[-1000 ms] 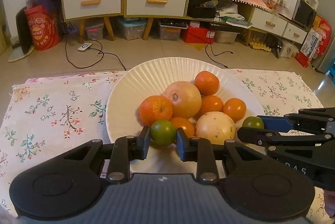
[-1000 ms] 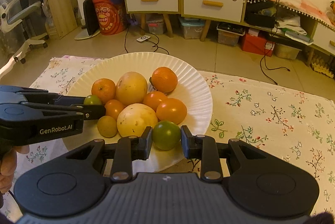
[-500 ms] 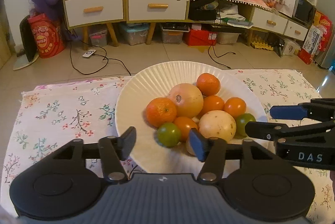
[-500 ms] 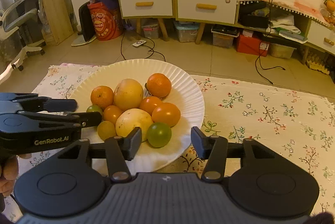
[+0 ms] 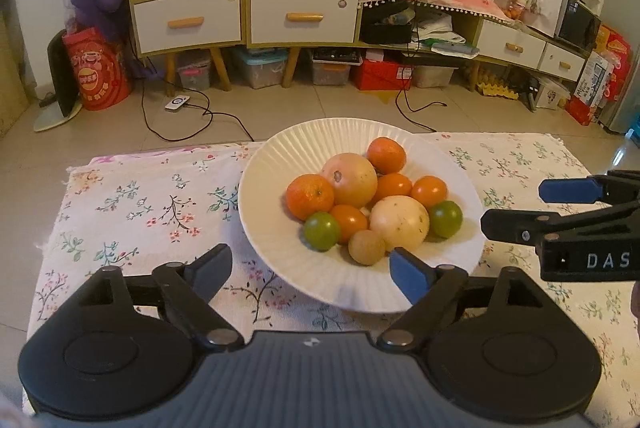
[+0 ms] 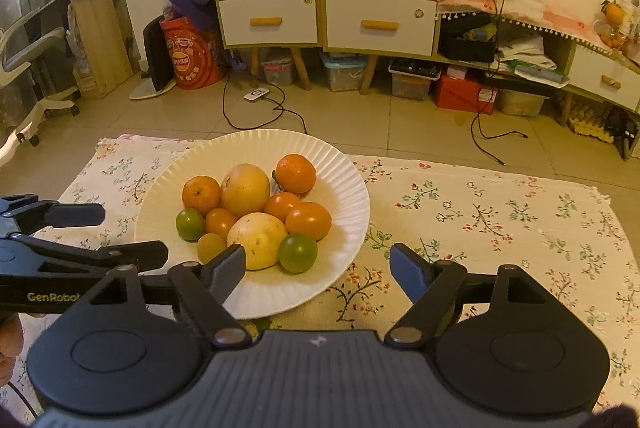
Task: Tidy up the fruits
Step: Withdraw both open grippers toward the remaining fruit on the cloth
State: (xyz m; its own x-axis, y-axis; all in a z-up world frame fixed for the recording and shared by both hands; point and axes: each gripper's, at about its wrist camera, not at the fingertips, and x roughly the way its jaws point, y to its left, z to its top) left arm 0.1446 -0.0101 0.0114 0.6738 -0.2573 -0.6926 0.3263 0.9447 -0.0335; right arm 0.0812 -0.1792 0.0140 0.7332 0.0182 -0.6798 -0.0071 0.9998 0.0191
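Floral tablecloth point(image 5: 132, 203) | nine fruits piled in white ribbed plate point(image 5: 272, 163) | I hold left gripper point(image 5: 310, 270) and right gripper point(image 6: 318, 266) wide, empty | nudged rim could roll green fruit point(image 6: 298, 252) out

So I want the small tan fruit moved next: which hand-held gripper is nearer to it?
Left. The left hand-held gripper, open, sits just in front of the tan fruit, one finger beside it. The right hand-held gripper is off to its right, nearer a green fruit.
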